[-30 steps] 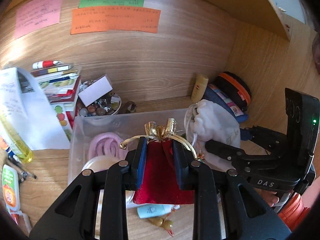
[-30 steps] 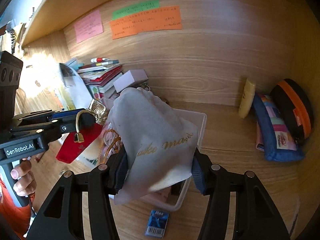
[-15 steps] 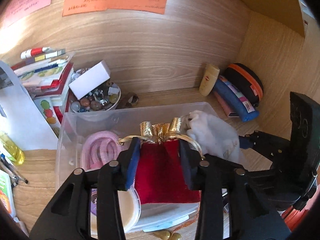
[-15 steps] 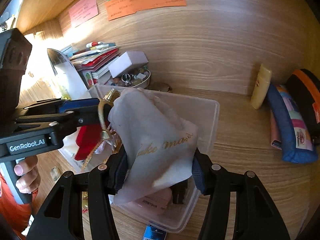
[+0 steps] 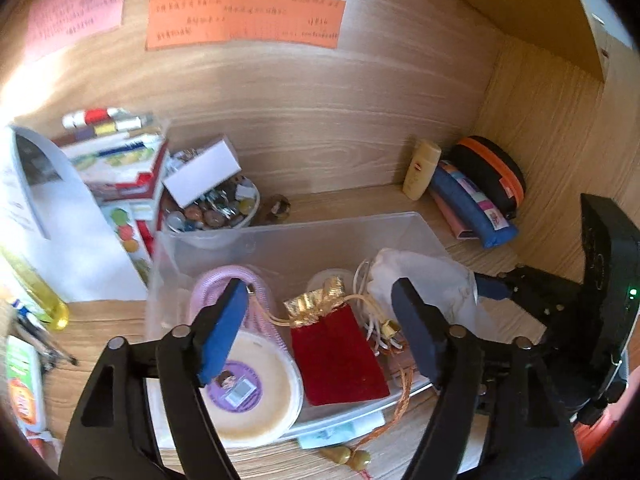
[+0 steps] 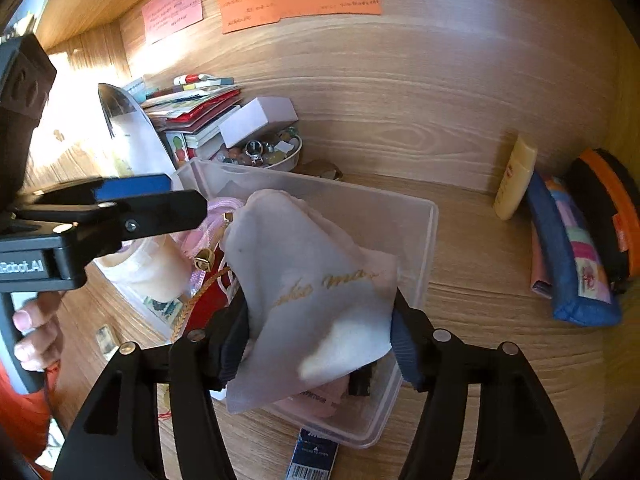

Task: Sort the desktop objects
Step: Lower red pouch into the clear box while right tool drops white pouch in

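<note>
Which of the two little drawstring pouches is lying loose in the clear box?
The red velvet pouch with the gold top: it lies free between the open left gripper. The white pouch sits between the right gripper fingers.

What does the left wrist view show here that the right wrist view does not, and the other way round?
Only the left wrist view: the red pouch lying in full between the left gripper's open jaws, which have just been opening, and the yellow bottle. Only the right wrist view: gold script on the white pouch between the right gripper's jaws, which have just been opening, and a hand. Both: the clear bin, bead bowl, blue pencil case.
</note>
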`<state>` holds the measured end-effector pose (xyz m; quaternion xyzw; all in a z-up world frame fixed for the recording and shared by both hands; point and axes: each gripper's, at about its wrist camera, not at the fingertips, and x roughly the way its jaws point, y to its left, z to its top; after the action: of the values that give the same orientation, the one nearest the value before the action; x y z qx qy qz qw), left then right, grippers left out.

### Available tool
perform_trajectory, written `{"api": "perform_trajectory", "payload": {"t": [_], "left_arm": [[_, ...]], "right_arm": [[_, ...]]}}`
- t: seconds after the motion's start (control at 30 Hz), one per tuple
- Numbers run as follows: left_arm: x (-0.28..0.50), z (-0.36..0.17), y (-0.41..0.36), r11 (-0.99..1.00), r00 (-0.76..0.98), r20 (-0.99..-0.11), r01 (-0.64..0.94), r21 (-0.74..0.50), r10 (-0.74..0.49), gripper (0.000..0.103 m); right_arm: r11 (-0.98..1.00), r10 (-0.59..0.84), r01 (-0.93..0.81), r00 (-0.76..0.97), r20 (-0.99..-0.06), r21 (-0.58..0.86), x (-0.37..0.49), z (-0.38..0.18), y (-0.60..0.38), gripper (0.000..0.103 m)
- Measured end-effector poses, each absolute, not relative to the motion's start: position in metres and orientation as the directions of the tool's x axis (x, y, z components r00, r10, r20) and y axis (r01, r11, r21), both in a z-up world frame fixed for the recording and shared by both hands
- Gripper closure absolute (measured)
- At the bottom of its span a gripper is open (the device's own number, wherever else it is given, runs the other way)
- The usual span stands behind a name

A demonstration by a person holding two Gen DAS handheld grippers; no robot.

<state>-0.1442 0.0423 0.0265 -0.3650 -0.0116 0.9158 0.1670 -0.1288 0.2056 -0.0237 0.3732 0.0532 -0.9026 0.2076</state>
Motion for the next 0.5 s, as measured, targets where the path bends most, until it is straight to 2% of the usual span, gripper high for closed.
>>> {"api": "perform_trajectory", "payload": {"t": [0.1, 0.17, 0.3, 0.37, 0.4, 0.5], "left_arm": [[-0.132, 0.033, 0.040, -0.950, -0.707, -0.644, -0.294, -0.110, 0.293, 0.027], [-0.125, 0.038, 0.036, -0.951, -0.718, -0.633, -0.290, -0.107, 0.290, 0.024], [-0.110, 0.047, 0.026, -0.954, -0.741, -0.608, -0.281, -0.106, 0.286, 0.023], [-0.103, 0.051, 0.020, -0.956, -0.750, -0.598, -0.274, -0.107, 0.282, 0.018], [-0.100, 0.052, 0.019, -0.958, -0.754, -0.595, -0.268, -0.107, 0.277, 0.010], [-0.091, 0.053, 0.016, -0.967, -0.770, -0.589, -0.239, -0.091, 0.246, 0.009]], "right_arm": [[-0.913, -0.309, 0.407, -0.662, -0.683, 0.019, -0.121, -0.017, 0.201, 0.036], [-0.918, -0.285, 0.396, -0.694, -0.661, -0.020, -0.113, -0.010, 0.199, 0.020], [-0.923, -0.228, 0.368, -0.761, -0.607, -0.115, -0.094, 0.005, 0.194, 0.018], [-0.920, -0.224, 0.369, -0.770, -0.598, -0.131, -0.086, 0.010, 0.193, 0.016], [-0.920, -0.225, 0.369, -0.769, -0.598, -0.129, -0.083, 0.011, 0.192, 0.016], [-0.919, -0.250, 0.381, -0.768, -0.590, -0.106, -0.071, 0.016, 0.192, 0.016]]}}
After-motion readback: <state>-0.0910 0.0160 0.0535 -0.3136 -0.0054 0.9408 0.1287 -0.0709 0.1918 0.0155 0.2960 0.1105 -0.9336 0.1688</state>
